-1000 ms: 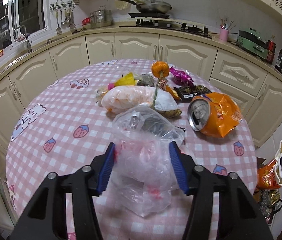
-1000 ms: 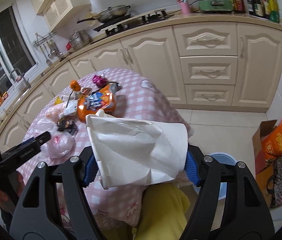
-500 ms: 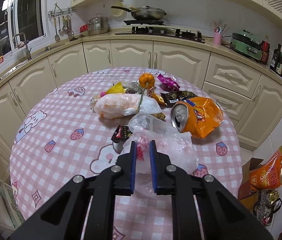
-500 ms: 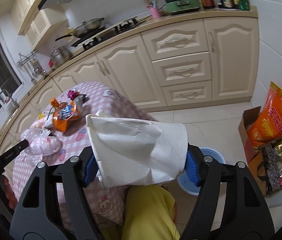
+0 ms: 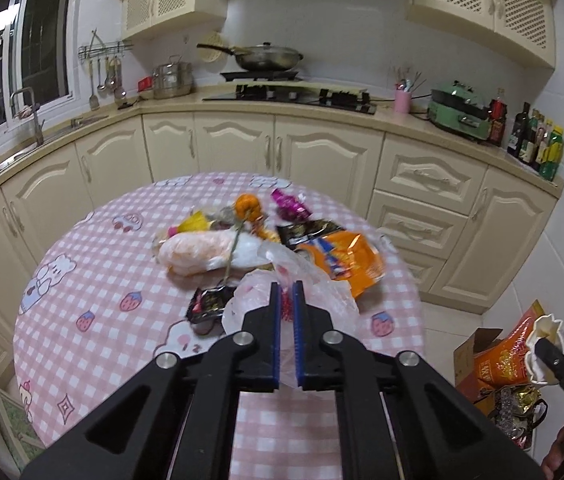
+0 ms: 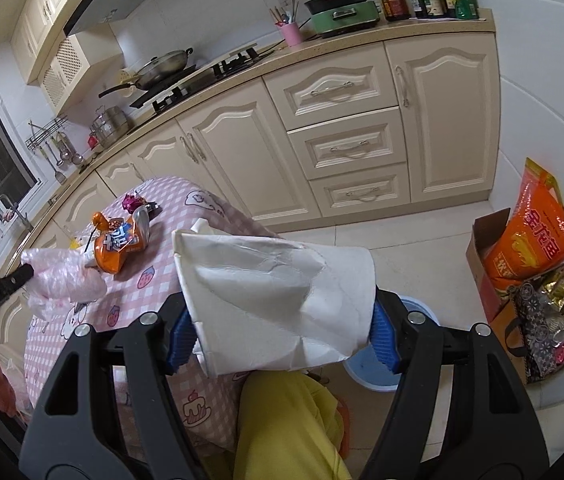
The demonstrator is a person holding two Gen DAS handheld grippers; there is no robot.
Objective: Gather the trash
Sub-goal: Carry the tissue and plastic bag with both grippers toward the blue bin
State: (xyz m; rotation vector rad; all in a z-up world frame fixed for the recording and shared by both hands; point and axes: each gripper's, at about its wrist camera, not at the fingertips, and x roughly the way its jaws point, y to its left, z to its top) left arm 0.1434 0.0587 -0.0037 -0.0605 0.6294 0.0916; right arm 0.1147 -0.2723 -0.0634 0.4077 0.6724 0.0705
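My left gripper (image 5: pixel 286 294) is shut on a crumpled clear plastic bag (image 5: pixel 330 292) and holds it lifted above the pink checked table (image 5: pixel 93 276). The same plastic bag (image 6: pixel 61 276) hangs from the black left gripper tip at the left of the right wrist view. My right gripper (image 6: pixel 282 324) is shut on a crumpled white paper cup (image 6: pixel 273 296), held out past the table edge. Behind the bag lie an orange snack bag (image 5: pixel 346 256), a white-and-orange bag (image 5: pixel 201 250), a black wrapper (image 5: pixel 209 302), a purple wrapper (image 5: pixel 290 206) and a small orange fruit (image 5: pixel 246 206).
A blue bin (image 6: pixel 378 364) stands on the tiled floor just beyond the cup. At the right sit a cardboard box (image 6: pixel 482 264) with an orange sack (image 6: pixel 530 236) and a patterned bag of wrappers (image 6: pixel 550 320). Yellow trousers (image 6: pixel 282 420) show below. Cream cabinets (image 5: pixel 322 156) ring the room.
The left jaws closed on the plastic bag and lifted it off the table, uncovering a black wrapper. The right gripper swung the paper cup away from the table, over the floor by the blue bin.
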